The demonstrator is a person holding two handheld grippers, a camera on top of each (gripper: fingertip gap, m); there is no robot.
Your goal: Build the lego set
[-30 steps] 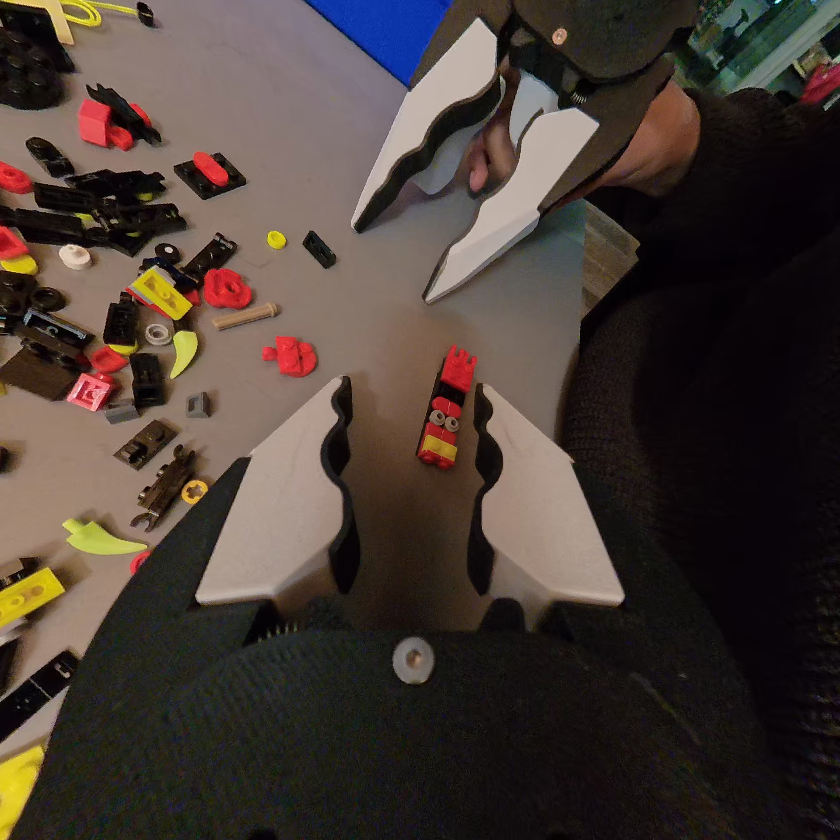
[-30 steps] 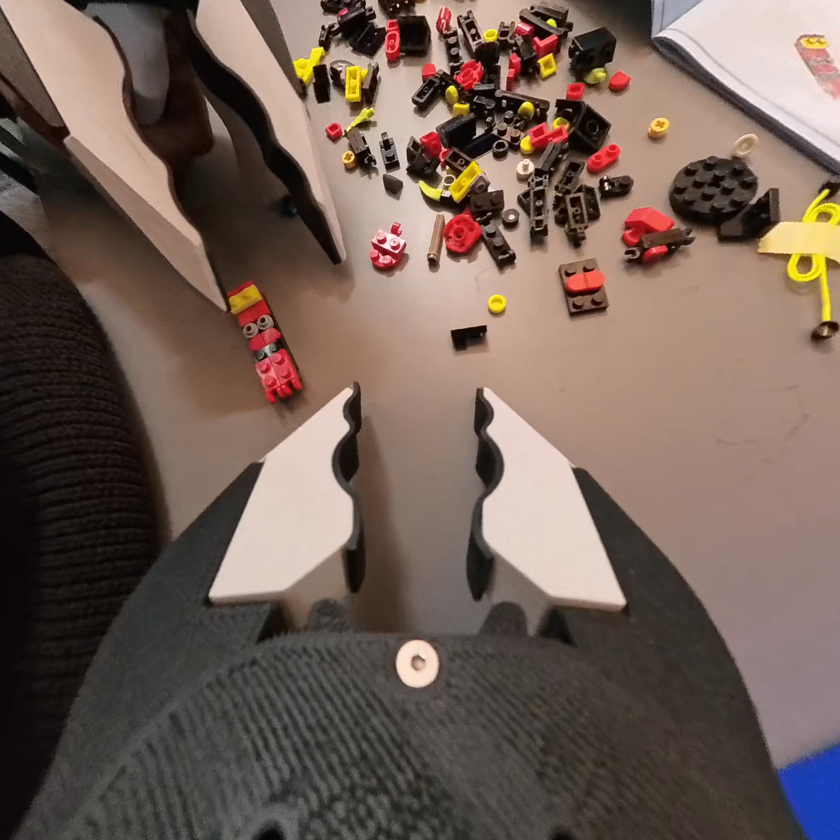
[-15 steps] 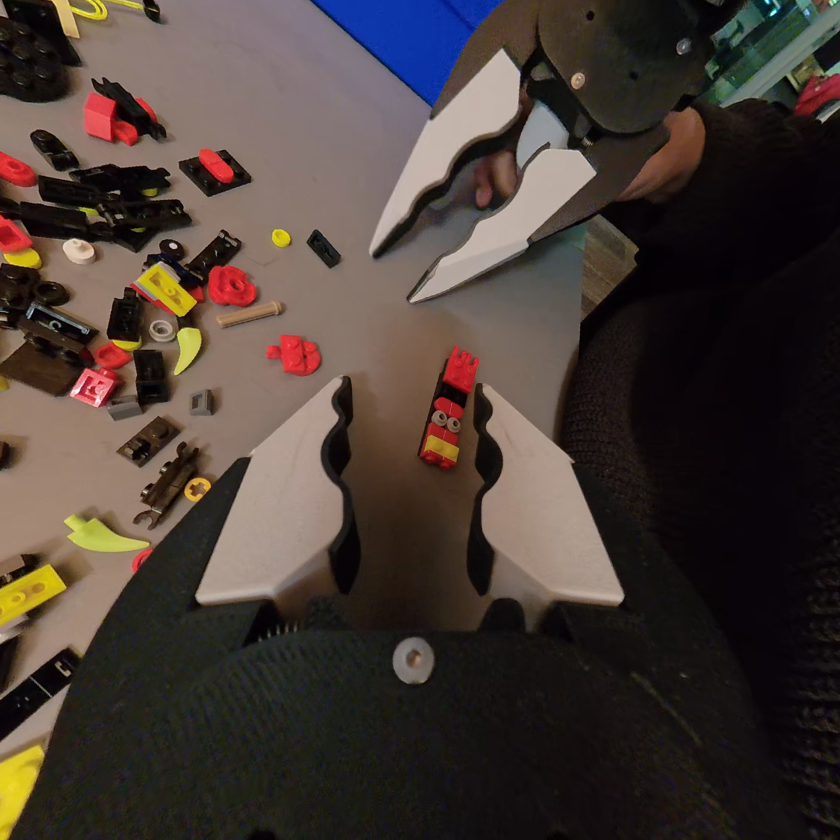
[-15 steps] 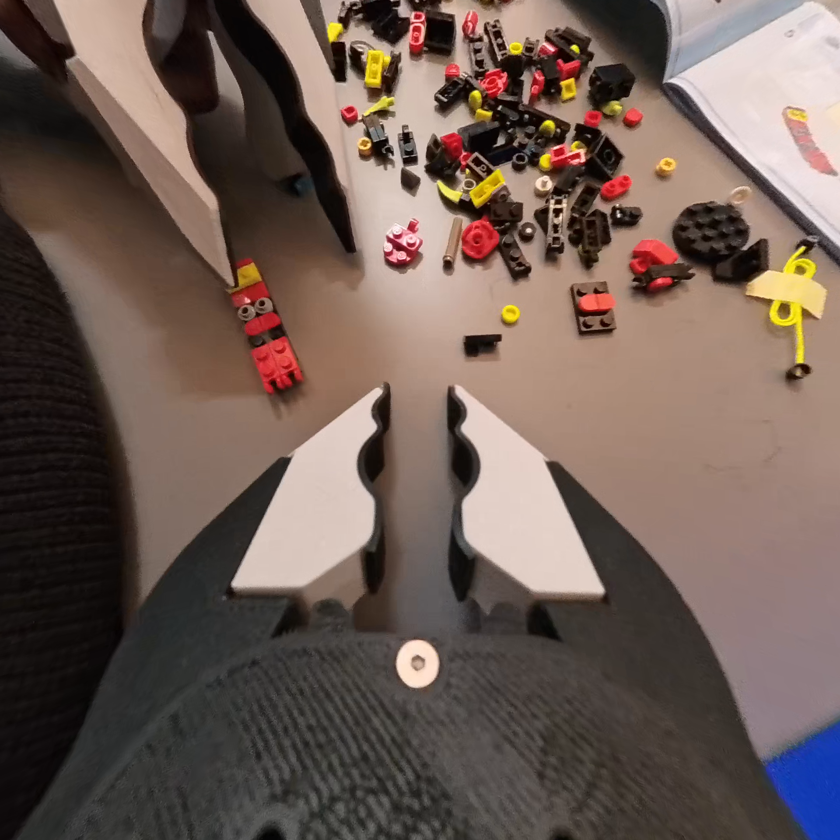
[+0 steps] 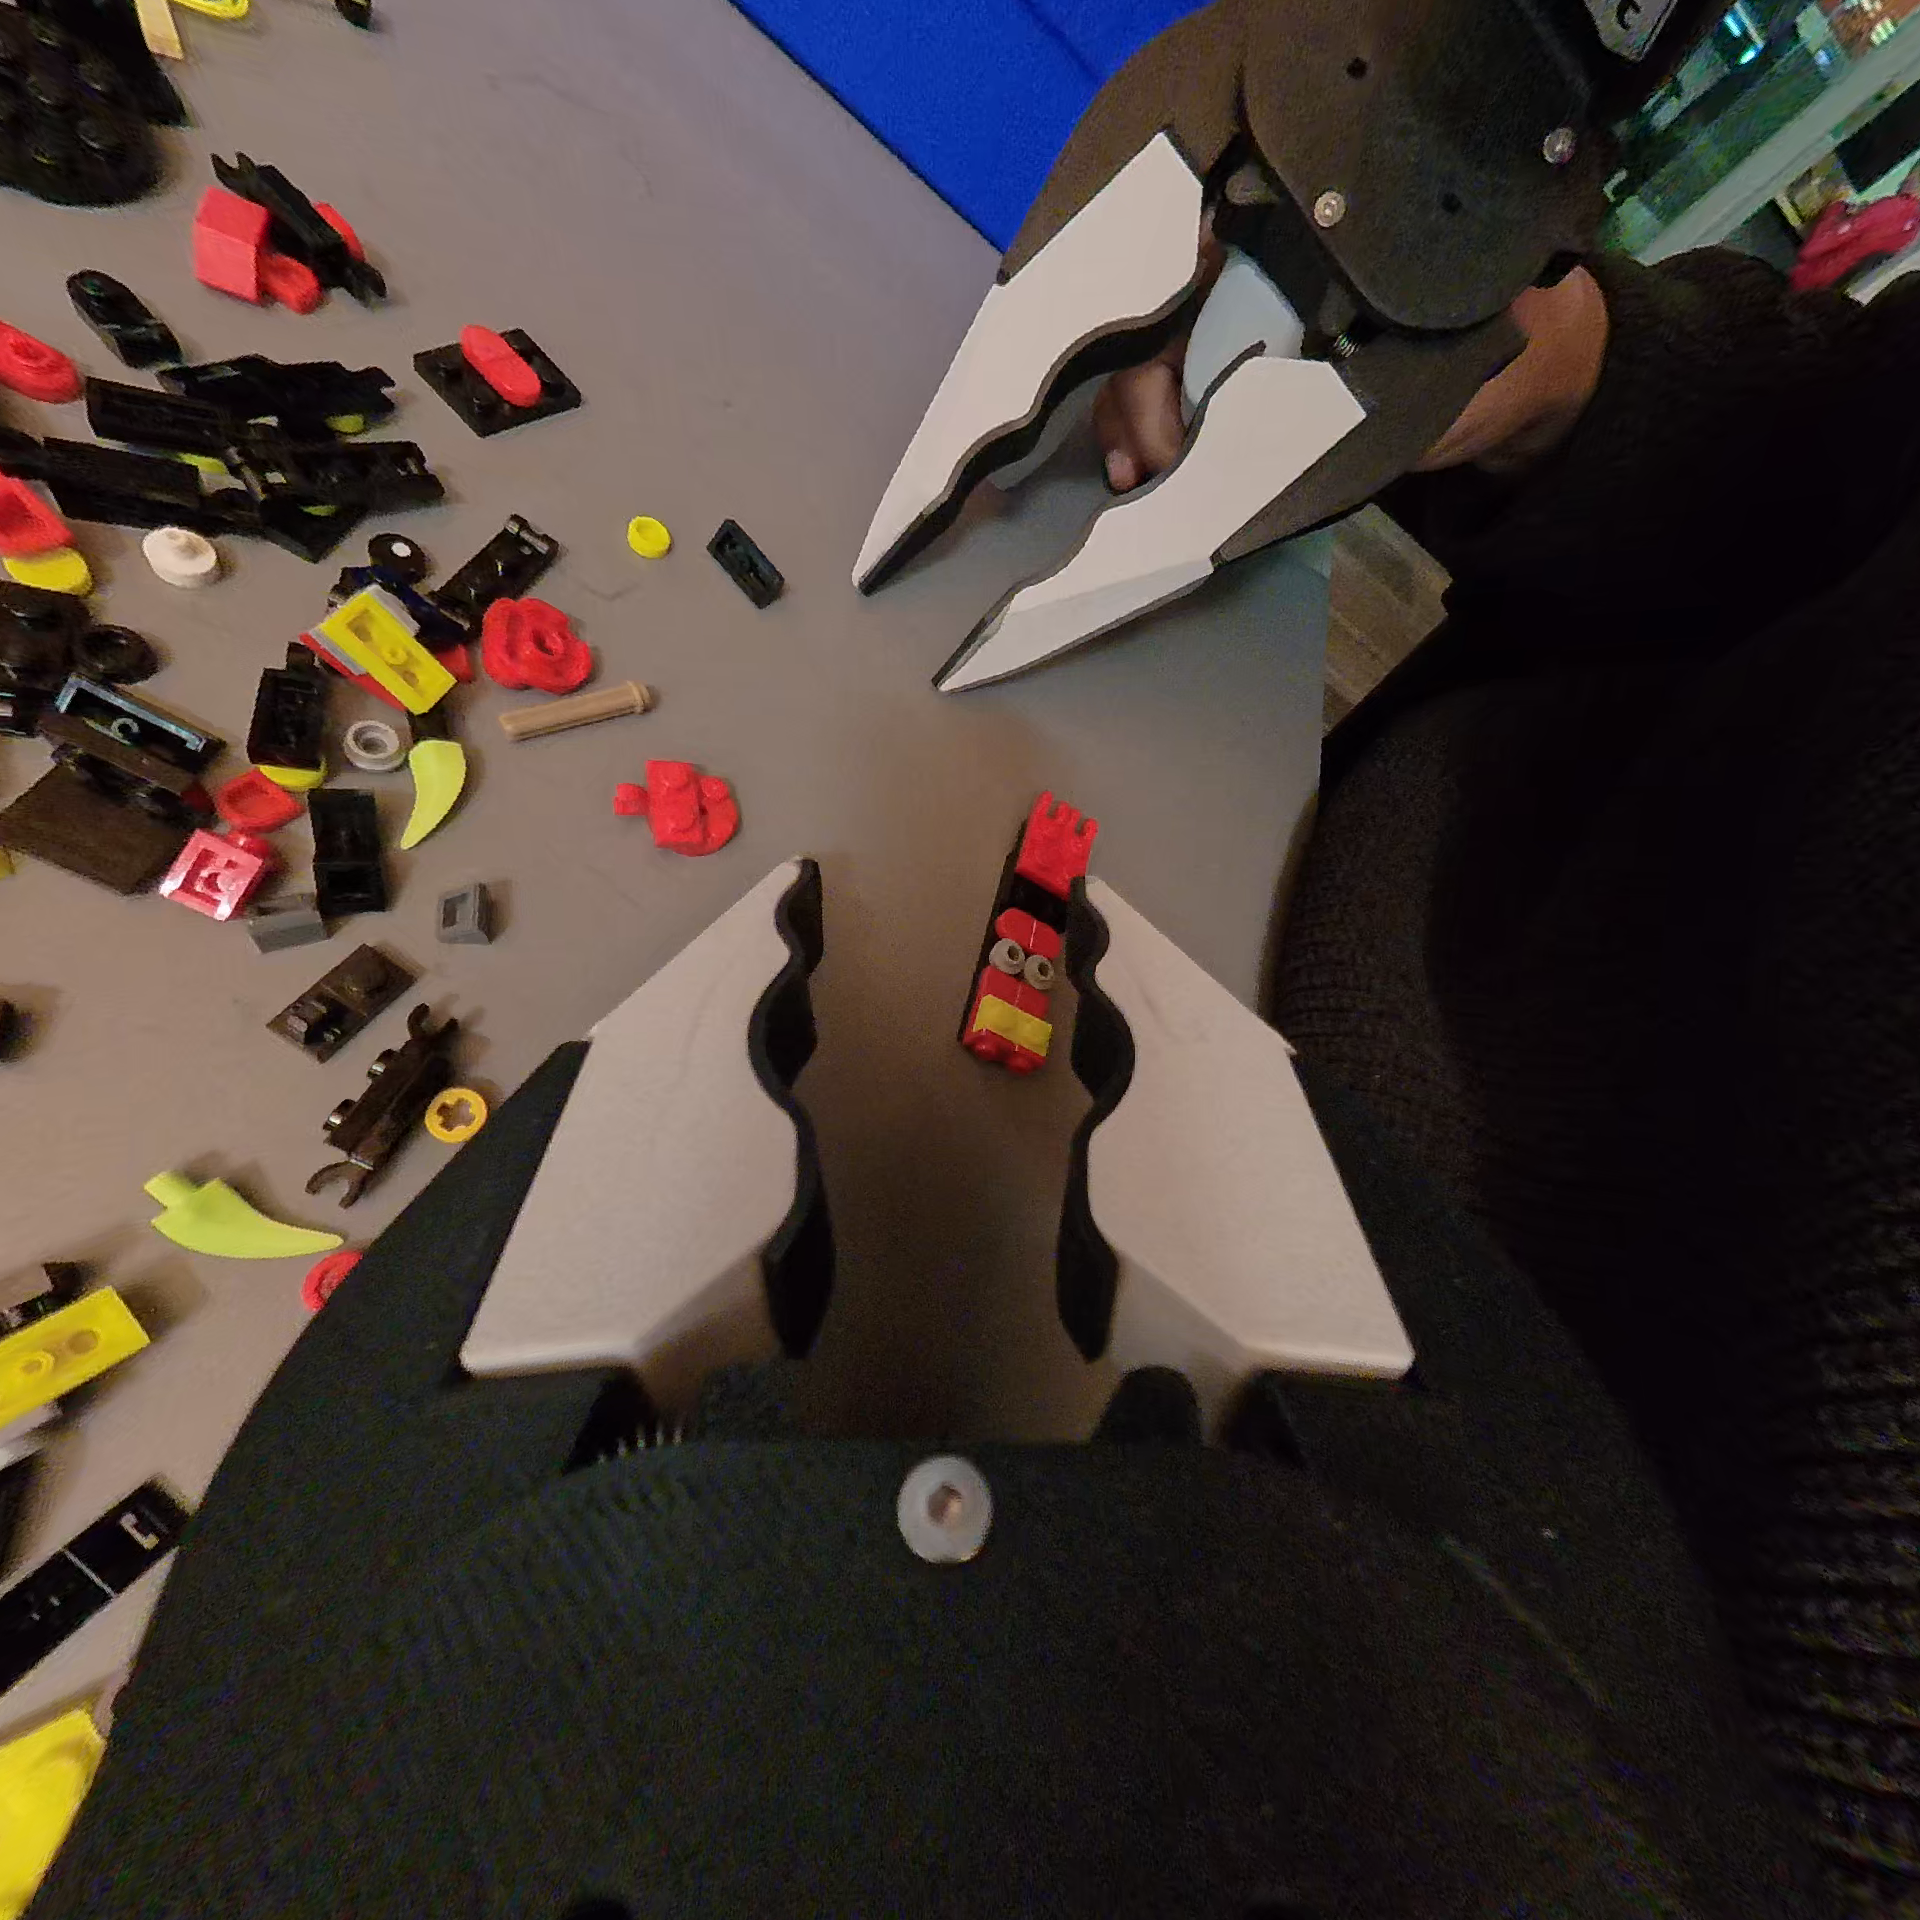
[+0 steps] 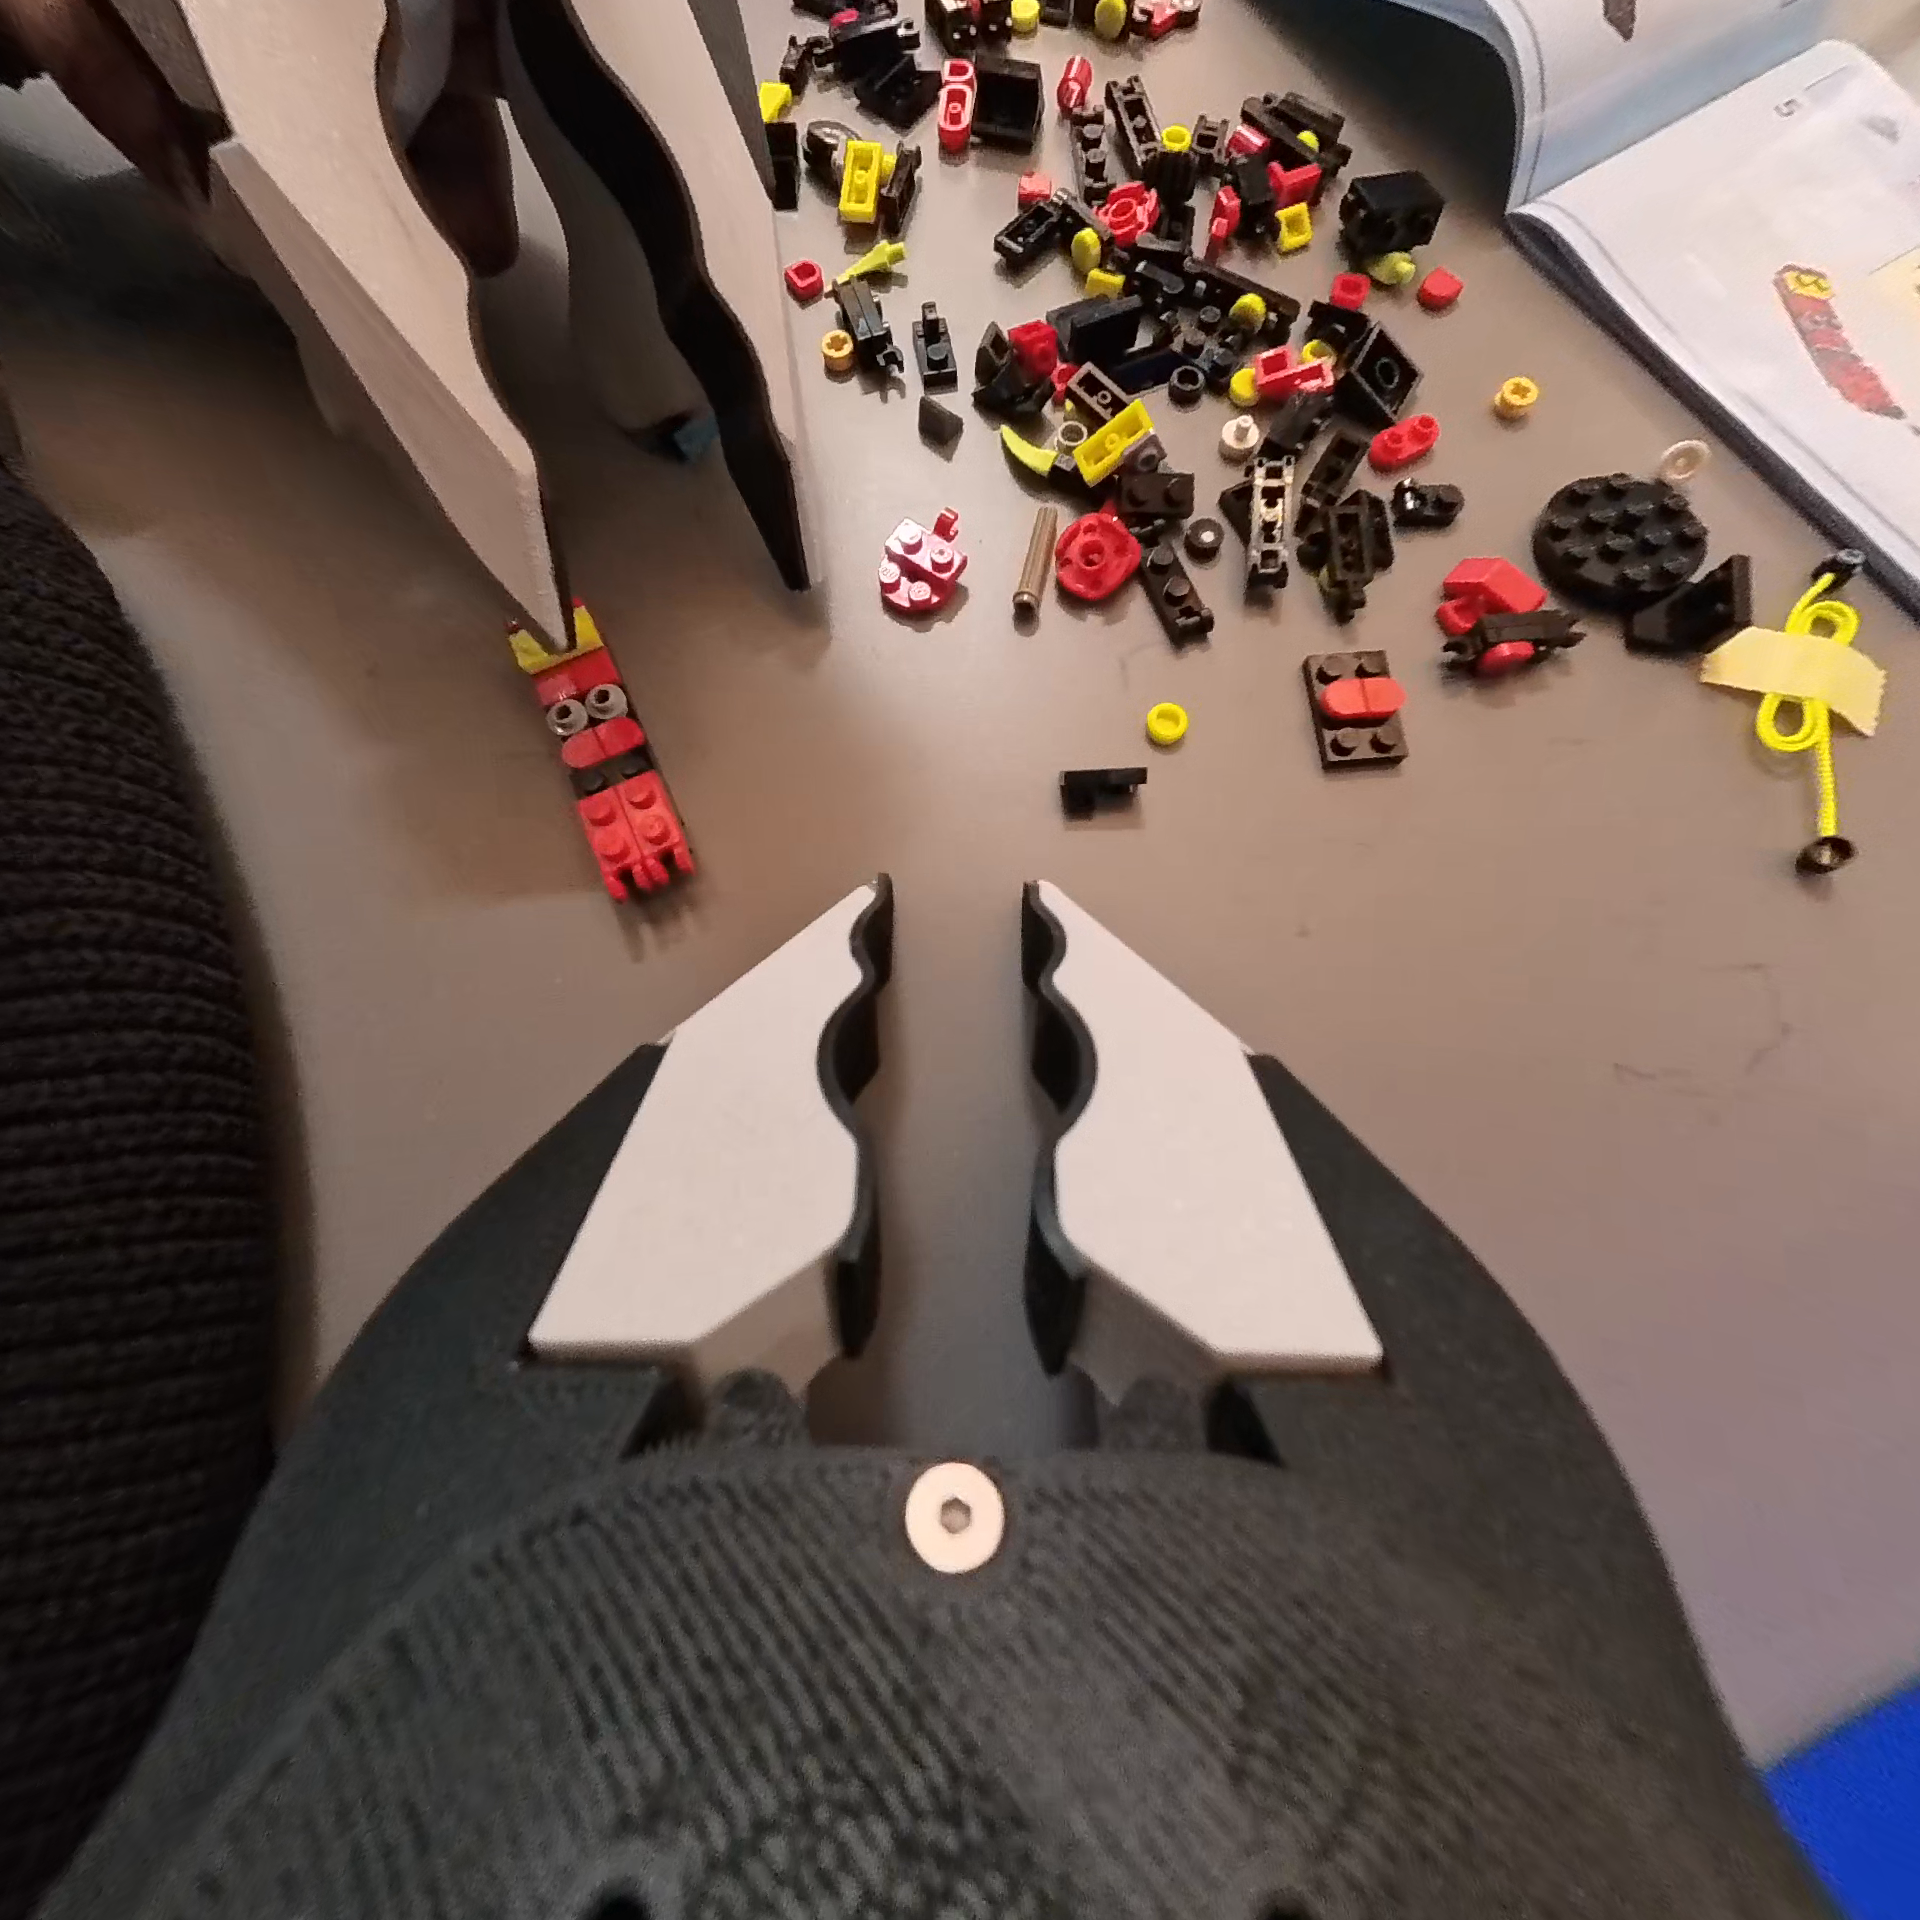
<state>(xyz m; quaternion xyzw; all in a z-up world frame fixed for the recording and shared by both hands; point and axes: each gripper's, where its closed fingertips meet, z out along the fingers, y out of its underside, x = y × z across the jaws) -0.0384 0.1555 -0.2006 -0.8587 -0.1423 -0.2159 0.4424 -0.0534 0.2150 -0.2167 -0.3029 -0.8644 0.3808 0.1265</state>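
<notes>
to the left of the left gripper (image 5: 940,894) the loose lego pieces (image 5: 312,644) are scattered, while its fingers are kept spread wide, the small red, black and yellow assembly (image 5: 1023,951) lying on the grey table (image 5: 727,260) just inside the right-hand finger. further right, the right gripper (image 6: 956,896), wide a second ago, has been narrowed to a slim empty gap. a fine pinch on a small piece is probably being prepared; the assembly is not yet held.

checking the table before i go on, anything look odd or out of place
Nothing damaged. The loose bricks lie scattered in a heap, and the small red build lies apart near the table edge, beside the open left gripper. A yellow cord is taped down at the side.
</notes>
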